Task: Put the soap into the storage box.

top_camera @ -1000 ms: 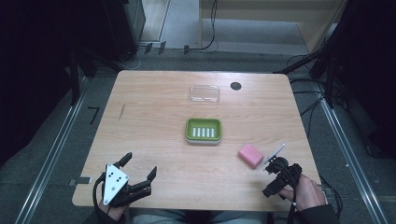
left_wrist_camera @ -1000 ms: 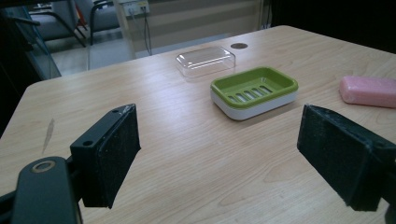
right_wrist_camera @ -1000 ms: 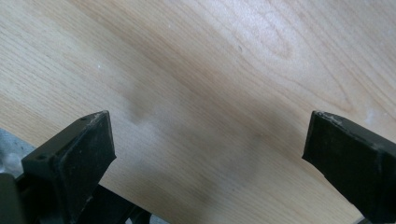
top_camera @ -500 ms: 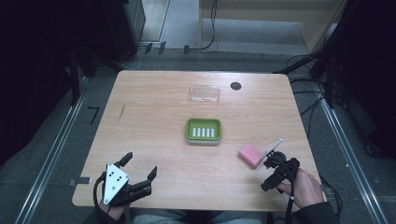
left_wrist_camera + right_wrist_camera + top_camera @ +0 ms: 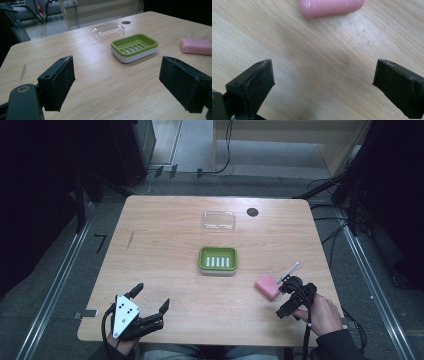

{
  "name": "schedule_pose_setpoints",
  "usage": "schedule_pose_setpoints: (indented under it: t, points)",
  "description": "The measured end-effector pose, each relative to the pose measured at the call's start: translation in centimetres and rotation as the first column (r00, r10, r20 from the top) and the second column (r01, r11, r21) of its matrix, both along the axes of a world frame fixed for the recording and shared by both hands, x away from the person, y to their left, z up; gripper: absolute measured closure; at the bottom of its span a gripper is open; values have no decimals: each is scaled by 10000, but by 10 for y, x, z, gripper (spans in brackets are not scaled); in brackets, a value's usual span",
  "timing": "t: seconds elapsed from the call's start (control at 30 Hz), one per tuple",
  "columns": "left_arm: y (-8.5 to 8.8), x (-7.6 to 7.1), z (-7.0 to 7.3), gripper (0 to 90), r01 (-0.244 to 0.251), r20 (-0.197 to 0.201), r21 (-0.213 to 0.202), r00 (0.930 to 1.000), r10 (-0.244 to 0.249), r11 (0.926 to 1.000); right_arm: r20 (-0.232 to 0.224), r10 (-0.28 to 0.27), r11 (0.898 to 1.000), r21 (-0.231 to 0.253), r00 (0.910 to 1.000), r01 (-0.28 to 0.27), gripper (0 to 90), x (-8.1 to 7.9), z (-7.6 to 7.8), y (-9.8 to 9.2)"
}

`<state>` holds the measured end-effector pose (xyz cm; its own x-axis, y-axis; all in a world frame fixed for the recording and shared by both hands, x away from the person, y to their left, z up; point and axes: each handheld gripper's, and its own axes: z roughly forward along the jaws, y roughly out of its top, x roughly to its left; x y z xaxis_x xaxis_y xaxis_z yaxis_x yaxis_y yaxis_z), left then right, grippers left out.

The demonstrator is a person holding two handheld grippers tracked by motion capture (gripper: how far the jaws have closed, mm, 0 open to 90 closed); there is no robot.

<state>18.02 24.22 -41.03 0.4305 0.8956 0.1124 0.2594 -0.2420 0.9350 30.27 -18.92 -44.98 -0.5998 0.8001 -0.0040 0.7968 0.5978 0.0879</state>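
Lab-like recording room, bare wooden table (image 5: 165,255), floor cables (image 5: 225,167), metal rails (image 5: 55,285), dark surroundings

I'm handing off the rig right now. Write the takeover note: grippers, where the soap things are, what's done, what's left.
Right gripper: open, empty, close beside the pink soap bar near the table's right front; not gripping it.
Left gripper: open, empty, resting at the left front, pointed towards the dish.
Green soap dish: mid-table, empty.
Clear lid: lying beyond the dish, off it.
Done: nothing placed yet.
Left, probably: grasp the soap, set it in the dish, perhaps then fit the lid.
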Motion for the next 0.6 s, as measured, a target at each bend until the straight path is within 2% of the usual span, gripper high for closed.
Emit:
schedule_pose_setpoints:
  t: [0.6]
  points:
    - [1,-2,0,137,3,-11,51,10000,-3,10000,-231,439,9990,8,9988,-439,42,30,1,17]
